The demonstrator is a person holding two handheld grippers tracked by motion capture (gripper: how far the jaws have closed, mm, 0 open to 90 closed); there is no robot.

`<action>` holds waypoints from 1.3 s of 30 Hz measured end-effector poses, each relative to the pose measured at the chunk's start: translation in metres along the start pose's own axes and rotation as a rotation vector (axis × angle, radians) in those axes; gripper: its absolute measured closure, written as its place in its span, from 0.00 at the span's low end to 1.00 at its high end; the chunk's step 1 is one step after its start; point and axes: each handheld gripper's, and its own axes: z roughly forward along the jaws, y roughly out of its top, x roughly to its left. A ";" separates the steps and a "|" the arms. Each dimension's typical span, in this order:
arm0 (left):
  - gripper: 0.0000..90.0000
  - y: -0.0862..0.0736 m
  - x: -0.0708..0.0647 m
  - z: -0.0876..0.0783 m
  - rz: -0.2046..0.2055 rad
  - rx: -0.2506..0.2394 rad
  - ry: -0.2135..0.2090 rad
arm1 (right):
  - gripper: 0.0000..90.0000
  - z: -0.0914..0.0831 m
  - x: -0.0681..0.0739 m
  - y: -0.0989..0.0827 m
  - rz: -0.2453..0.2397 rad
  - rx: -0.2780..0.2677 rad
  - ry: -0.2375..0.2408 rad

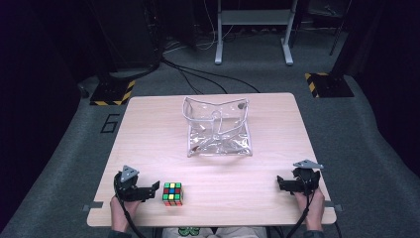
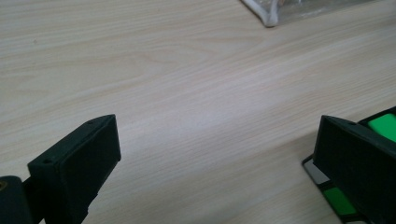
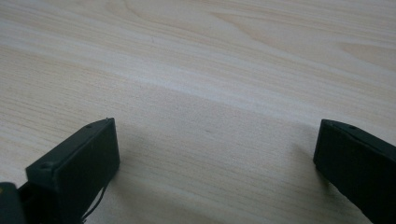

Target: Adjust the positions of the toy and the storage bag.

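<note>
1. On the light wooden table (image 1: 148,129), three kinds of item are present: one colour-puzzle cube, one clear plastic pouch and two hand-held grippers.
2. Cube, quantity one: the cube (image 1: 173,193) sits near the front edge of the table, left of centre. Its top face shows a three-by-three grid of mixed red, blue, yellow and green tiles.
3. Pouch, quantity one: the clear plastic pouch (image 1: 218,128) lies at the middle of the far half of the table, well apart from the cube. It has a white border, and its top stands open.
4. Left gripper (image 1: 154,188): it rests at the front-left of the table, just beside the cube, with its tips pointing toward the cube. In the left gripper view its two black jaws stand wide apart over bare wood, holding nothing; the cube (image 2: 380,128) shows behind the jaw at the right of that view, with green tiles visible.
5. Right gripper (image 1: 280,182): it rests at the front-right of the table, well apart from both cube and pouch. In the right gripper view its jaws stand wide apart with bare wood between them.
6. Writing: a black outlined "6" (image 1: 110,123) is marked on the grey floor left of the table.
7. Floor markings: two yellow-and-black striped plates (image 1: 113,92) lie on the floor beyond the far corners of the table.
</note>
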 end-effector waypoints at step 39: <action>0.01 0.012 -0.076 0.010 0.141 0.050 -0.156 | 0.00 0.000 0.000 0.000 -0.004 0.000 -0.001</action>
